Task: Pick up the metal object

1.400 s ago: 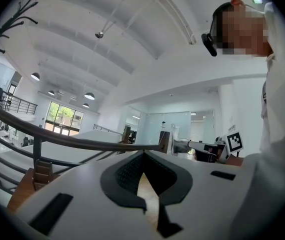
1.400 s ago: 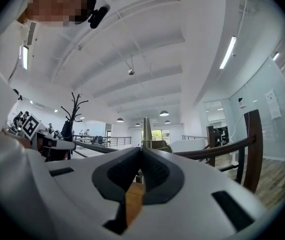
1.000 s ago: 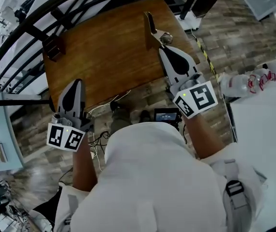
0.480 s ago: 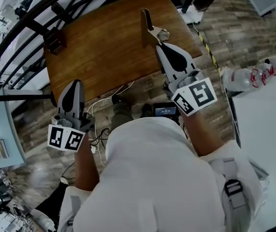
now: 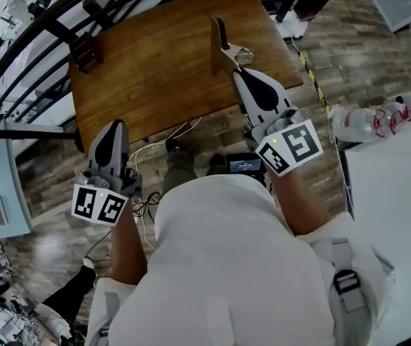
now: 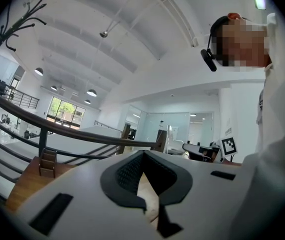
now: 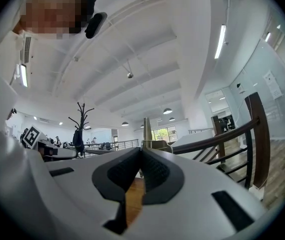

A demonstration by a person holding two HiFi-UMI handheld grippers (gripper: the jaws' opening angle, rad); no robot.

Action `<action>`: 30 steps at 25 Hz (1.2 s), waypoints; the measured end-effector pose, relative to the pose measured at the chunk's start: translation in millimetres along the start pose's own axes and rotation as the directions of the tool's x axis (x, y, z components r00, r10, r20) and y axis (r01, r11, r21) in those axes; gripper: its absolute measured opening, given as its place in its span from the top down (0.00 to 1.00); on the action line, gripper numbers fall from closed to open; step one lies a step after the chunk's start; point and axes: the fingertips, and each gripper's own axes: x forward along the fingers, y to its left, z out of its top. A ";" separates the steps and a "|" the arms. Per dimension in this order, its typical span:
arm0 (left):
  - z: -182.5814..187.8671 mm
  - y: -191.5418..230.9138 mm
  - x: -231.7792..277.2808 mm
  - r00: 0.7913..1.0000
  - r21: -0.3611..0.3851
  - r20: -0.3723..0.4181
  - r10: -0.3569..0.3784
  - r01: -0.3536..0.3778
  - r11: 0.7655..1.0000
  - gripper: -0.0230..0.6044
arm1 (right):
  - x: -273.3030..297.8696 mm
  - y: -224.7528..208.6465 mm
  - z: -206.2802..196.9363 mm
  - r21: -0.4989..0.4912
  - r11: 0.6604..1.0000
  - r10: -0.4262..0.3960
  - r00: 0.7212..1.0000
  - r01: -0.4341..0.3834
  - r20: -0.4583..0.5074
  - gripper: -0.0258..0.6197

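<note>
Left gripper [image 6: 141,155] is hanging clenched and empty off the near edge of the table [image 5: 155,78], toward the near left corner, its pads meeting with nothing between them. A small wooden block [image 5: 84,51] is standing at the far left corner, well apart from everything else.

Moving right, the metal object [image 5: 221,40] is sitting in the right part of the table, inward from the near right corner, with its long strip pointing up. The right gripper [image 7: 141,153] is reaching over the near edge and is clamping what looks like the object's thin silver end in the very tips of its pads. Whether the object is resting on the wood or just clear of it is hard to tell from above.

Trouble is likely coming from that shallow bite. The tall strip is acting as a lever, so a quick lift or tilt could be swinging it round in the pads or sliding it out to drop back on the table.
</note>
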 end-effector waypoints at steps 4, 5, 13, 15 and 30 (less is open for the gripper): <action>-2.3 -4.1 0.6 1.000 -0.002 0.004 0.006 -0.006 1.000 0.94 | -1.9 -2.6 -1.6 0.003 1.000 0.010 1.000 -0.010 -0.003 0.92; -3.9 -5.8 1.1 1.000 -0.003 0.002 0.008 -0.008 1.000 0.94 | -2.7 -3.8 -2.4 0.006 1.000 0.013 1.000 -0.013 -0.005 0.92; -21.2 -21.4 7.8 1.000 -0.027 -0.024 0.020 -0.021 0.999 0.94 | -13.2 -17.7 -11.6 0.034 0.999 0.034 0.999 -0.034 -0.016 0.92; -25.2 -25.8 13.3 0.999 -0.034 -0.033 0.013 -0.014 0.999 0.94 | -16.4 -23.5 -12.4 0.042 0.999 0.031 0.999 -0.030 -0.010 0.92; -37.6 -64.9 52.9 0.993 -0.039 -0.079 -0.090 0.087 0.995 0.94 | -51.2 -63.3 -16.0 0.100 0.994 -0.038 0.999 0.037 0.007 0.92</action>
